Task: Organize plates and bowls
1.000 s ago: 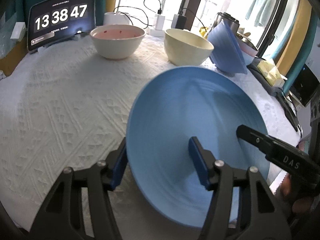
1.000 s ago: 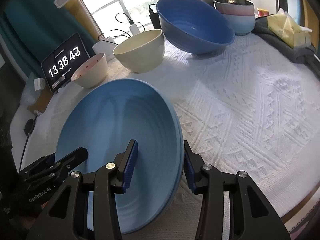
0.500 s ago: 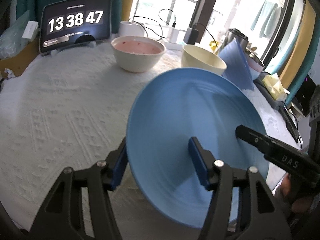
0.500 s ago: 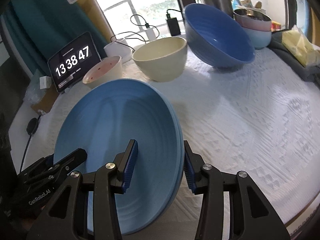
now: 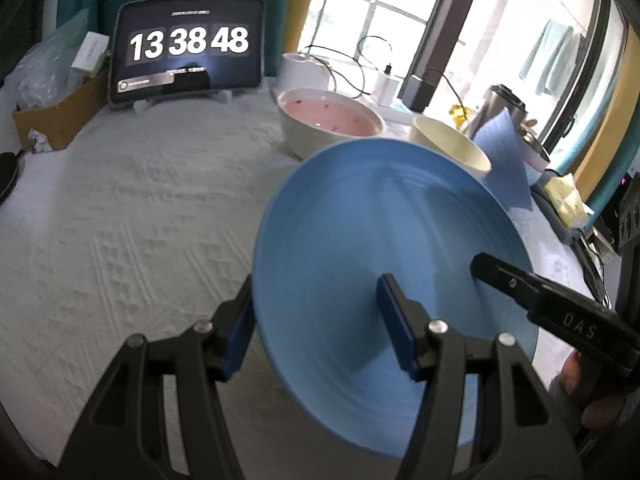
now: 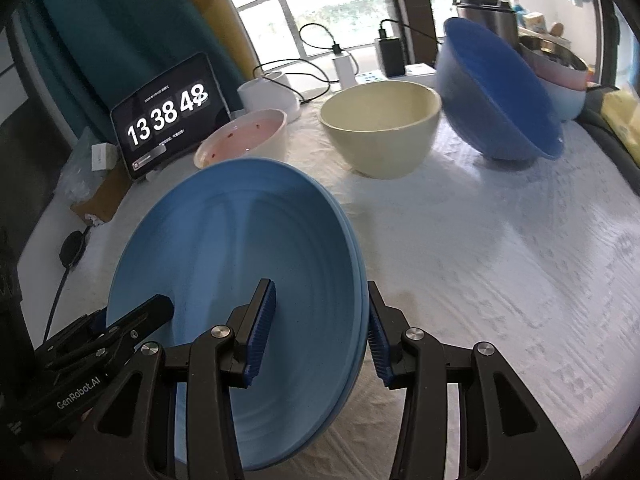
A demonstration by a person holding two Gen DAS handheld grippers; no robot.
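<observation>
1. Plates first: we hold a stack of light blue plates (image 6: 240,280) between both claws, tilted, with its far edge toward the bowls. In the right wrist view at least two rims show, one under the other; we cannot count more.

2. Our left gripper (image 5: 316,324) is clenched on the stack's left rim, one pad under the edge and one on the upper face. Our right gripper (image 6: 316,328) is clenched on the opposite rim, inner pad on the face, outer pad against the stacked edges.

3. Neither hand is nearer than the other: the stack sits across the two claws, so both must travel together or the plates will twist in the pads.

4. The stack appears clear of the white tablecloth (image 5: 132,216), though the near rim is hidden behind the fingers, so we cannot tell whether it touches.

5. Ahead of the far rim stand the pink-lined bowl (image 5: 330,126) and the cream bowl (image 6: 380,128), near each other; the dark blue bowl (image 6: 496,100) leans tilted further right, beside a stack of pale bowls (image 6: 560,76).

6. We judge the open cloth to the left, in front of the clock tablet (image 5: 188,64), to be the freer place to set the plates down; the bowls crowd the direct line forward.
</observation>
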